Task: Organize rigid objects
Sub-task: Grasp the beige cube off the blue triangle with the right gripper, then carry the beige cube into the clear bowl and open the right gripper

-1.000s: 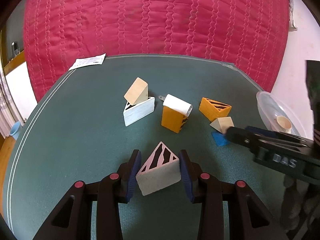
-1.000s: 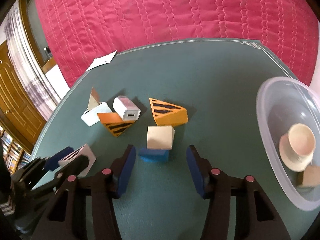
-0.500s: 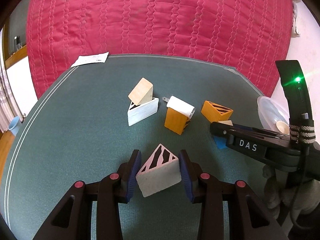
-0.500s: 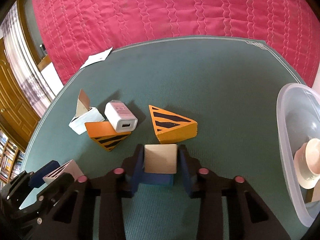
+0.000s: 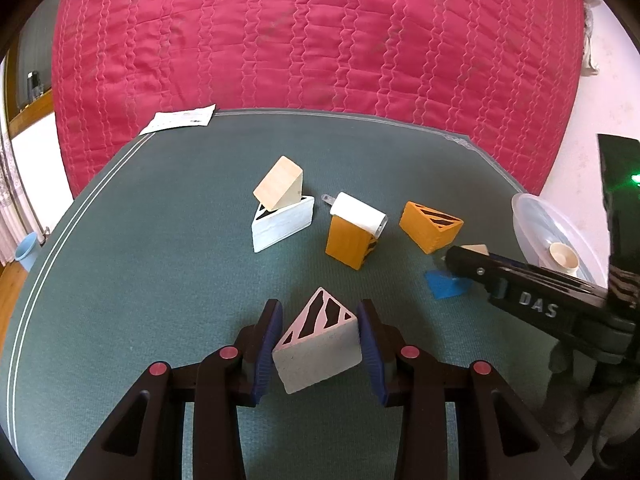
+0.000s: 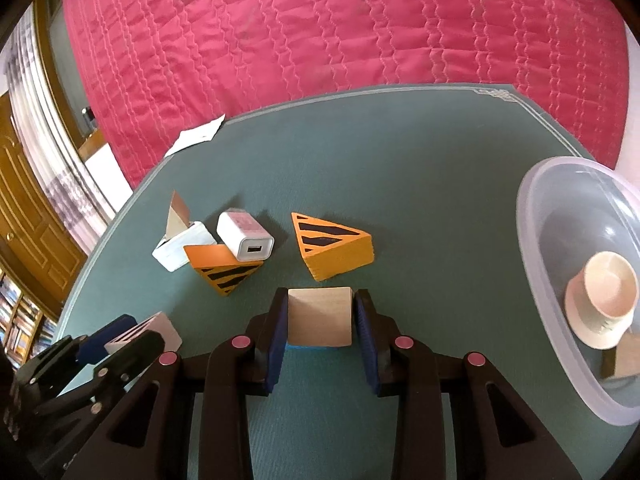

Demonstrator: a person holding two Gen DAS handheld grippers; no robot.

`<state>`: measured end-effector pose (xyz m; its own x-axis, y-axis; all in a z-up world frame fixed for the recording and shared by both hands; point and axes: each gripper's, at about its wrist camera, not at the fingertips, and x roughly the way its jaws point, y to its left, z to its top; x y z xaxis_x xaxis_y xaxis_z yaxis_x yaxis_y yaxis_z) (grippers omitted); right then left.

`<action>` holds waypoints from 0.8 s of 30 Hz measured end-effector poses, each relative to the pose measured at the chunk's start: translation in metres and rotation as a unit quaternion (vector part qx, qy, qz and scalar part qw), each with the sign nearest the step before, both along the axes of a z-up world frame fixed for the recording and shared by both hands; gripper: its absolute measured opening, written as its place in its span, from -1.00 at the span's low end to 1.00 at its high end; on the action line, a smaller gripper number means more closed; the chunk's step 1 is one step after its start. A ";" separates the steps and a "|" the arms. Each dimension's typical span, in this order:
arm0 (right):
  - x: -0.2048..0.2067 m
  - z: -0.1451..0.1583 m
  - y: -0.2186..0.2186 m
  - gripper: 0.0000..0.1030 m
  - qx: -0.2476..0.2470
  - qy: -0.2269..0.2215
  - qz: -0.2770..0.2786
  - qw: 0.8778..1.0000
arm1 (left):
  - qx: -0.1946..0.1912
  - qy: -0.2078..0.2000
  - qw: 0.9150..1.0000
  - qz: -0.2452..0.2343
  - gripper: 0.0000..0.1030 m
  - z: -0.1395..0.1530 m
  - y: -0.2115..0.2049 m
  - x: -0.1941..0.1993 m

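Where the right gripper [image 6: 320, 316] clamps, blue block [image 6: 308, 347] mostly hidden

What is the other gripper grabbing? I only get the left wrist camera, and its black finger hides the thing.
Observer: The right gripper is shut on a plain wooden block.
Kid: Is it sitting on something?
Observer: Yes, a blue block peeks out just under it.
Kid: What's in the bowl besides the cup thing?
Observer: In the clear bowl, a wooden piece lies beside the cream cup-shaped piece.
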<state>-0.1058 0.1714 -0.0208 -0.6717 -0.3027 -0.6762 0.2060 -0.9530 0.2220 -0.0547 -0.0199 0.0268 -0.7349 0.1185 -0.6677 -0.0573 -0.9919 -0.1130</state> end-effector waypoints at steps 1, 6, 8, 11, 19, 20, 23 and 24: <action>0.003 0.002 0.002 -0.35 -0.002 0.002 -0.002 1.000 | 0.001 0.001 1.000 -0.002 -0.22 0.000 0.000 0.001; 0.014 0.007 0.014 -0.35 -0.011 0.009 -0.013 1.000 | 0.001 0.006 1.000 -0.005 -0.26 0.002 0.001 0.002; 0.020 0.009 0.019 -0.35 -0.014 0.012 -0.019 1.000 | 0.001 0.007 1.000 -0.005 -0.27 0.002 0.001 0.002; 0.027 0.011 0.027 -0.35 -0.019 0.015 -0.027 0.999 | 0.001 0.007 1.000 -0.007 -0.28 0.002 0.000 0.002; 0.048 0.015 0.049 -0.35 -0.027 0.019 -0.049 0.998 | 0.003 -0.003 1.000 -0.001 -0.27 -0.002 -0.002 0.002; 0.050 0.015 0.052 -0.35 -0.028 0.020 -0.052 0.998 | 0.006 -0.005 1.000 0.000 -0.21 -0.002 -0.003 0.002; 0.059 0.020 0.066 -0.35 -0.029 0.025 -0.067 0.997 | 0.013 -0.010 1.000 0.008 -0.02 -0.003 -0.007 0.002; 0.061 0.021 0.070 -0.35 -0.029 0.026 -0.071 0.997 | 0.013 -0.012 1.000 0.010 0.05 -0.003 -0.008 0.002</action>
<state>-0.0444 0.2410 0.0001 -0.7447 -0.2392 -0.6231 0.0823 -0.9594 0.2699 -0.0529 -0.0275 0.0235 -0.7214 0.1225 -0.6816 -0.0351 -0.9894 -0.1406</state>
